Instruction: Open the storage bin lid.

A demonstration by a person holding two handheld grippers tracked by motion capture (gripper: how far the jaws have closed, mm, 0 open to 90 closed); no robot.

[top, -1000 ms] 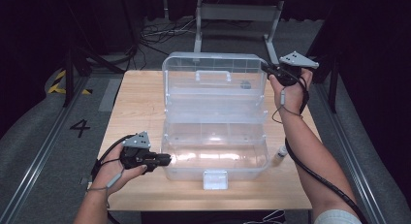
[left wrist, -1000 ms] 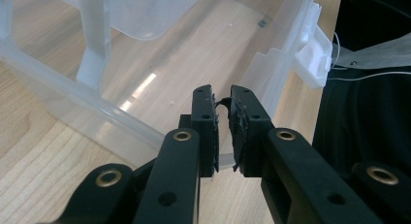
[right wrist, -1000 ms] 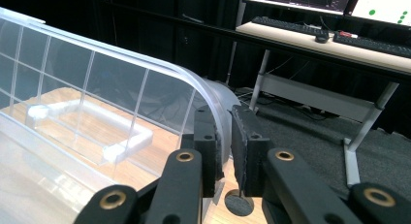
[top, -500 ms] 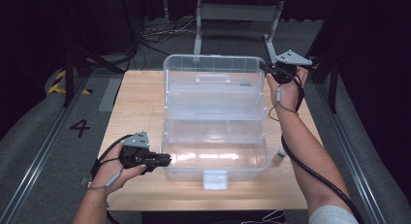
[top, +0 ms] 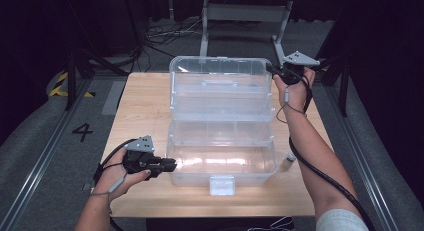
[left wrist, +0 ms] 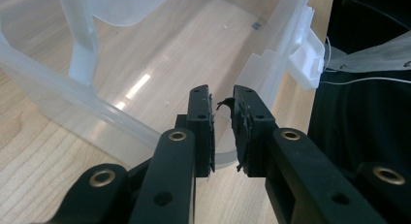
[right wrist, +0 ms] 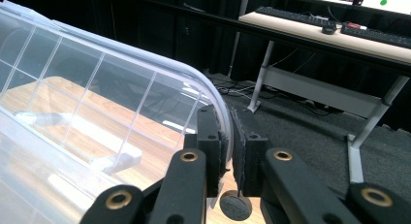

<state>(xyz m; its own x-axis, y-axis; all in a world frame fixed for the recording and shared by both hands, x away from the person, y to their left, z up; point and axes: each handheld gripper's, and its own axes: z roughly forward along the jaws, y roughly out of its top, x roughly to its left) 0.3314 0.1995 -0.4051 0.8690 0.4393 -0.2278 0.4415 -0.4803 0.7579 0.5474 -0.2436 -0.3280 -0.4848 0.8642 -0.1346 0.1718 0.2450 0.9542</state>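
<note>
A clear plastic storage box [top: 200, 177] stands open in the middle of the wooden table [top: 145, 106]. Its lid [top: 220, 71] is raised at the back, and a stepped tray [top: 222, 107] sits between lid and base. My left gripper [top: 172, 165] is at the box's front left corner, its jaws shut on the base's rim [left wrist: 97, 103] in the left gripper [left wrist: 222, 95] view. My right gripper [top: 272, 70] is shut on the lid's upper right edge. In the right gripper [right wrist: 228, 112] view the ribbed lid [right wrist: 97, 78] curves in between the pads.
A white latch [top: 222, 185] hangs off the box's front wall, also seen as the latch [left wrist: 308, 52] near the table edge. A small tube-like item [top: 289, 161] lies right of the box. A metal desk frame [top: 245, 13] stands behind the table.
My right gripper has moved slightly back and left with the lid's edge in it. The left gripper has stayed at the front corner.
</note>
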